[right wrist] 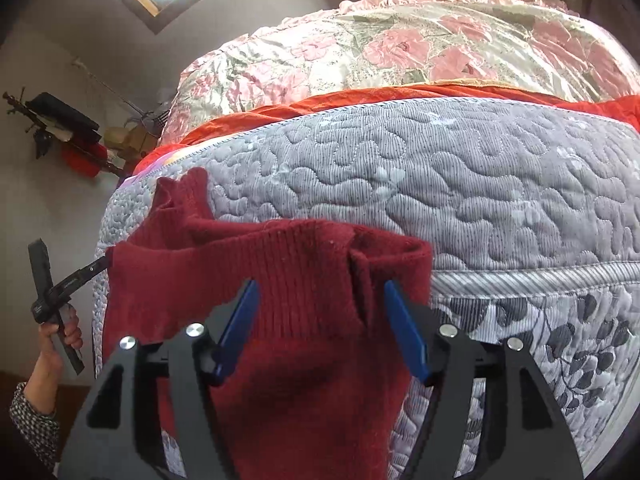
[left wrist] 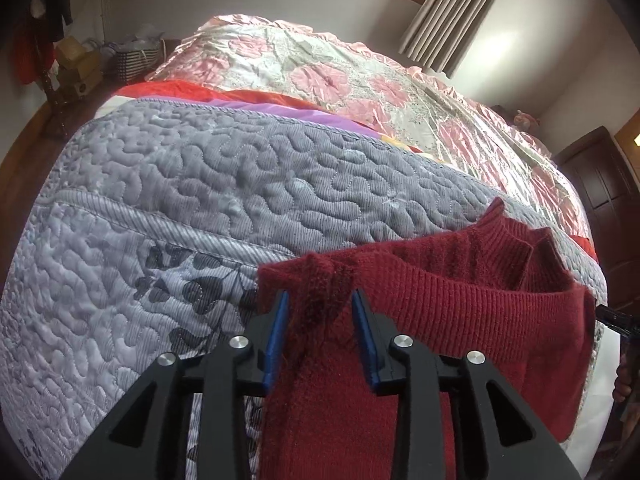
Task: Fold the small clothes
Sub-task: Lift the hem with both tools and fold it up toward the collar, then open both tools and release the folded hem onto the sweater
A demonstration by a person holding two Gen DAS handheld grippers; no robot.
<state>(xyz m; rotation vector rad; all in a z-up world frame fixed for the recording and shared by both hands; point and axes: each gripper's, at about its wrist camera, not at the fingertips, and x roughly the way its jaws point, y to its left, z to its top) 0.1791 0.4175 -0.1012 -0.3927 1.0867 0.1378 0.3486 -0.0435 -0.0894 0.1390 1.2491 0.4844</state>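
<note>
While both tongs (left wrist: 320, 336) (right wrist: 320, 324) stand apart around the sweater (left wrist: 460, 312), nothing is gripped. Close each on its edge, then draw toward twelve o'clock across the bed (left wrist: 200, 184), evenly.

Dark red knit sweater (left wrist: 460, 304) lying draped over near edge of bed, body hanging down over side. Ribbed hem band running across top, bunching into folds at both corners. One ribbed cuff (right wrist: 182, 192) sticking up behind, resting on grey quilt. Fabric fuzzy, slightly rumpled.
</note>
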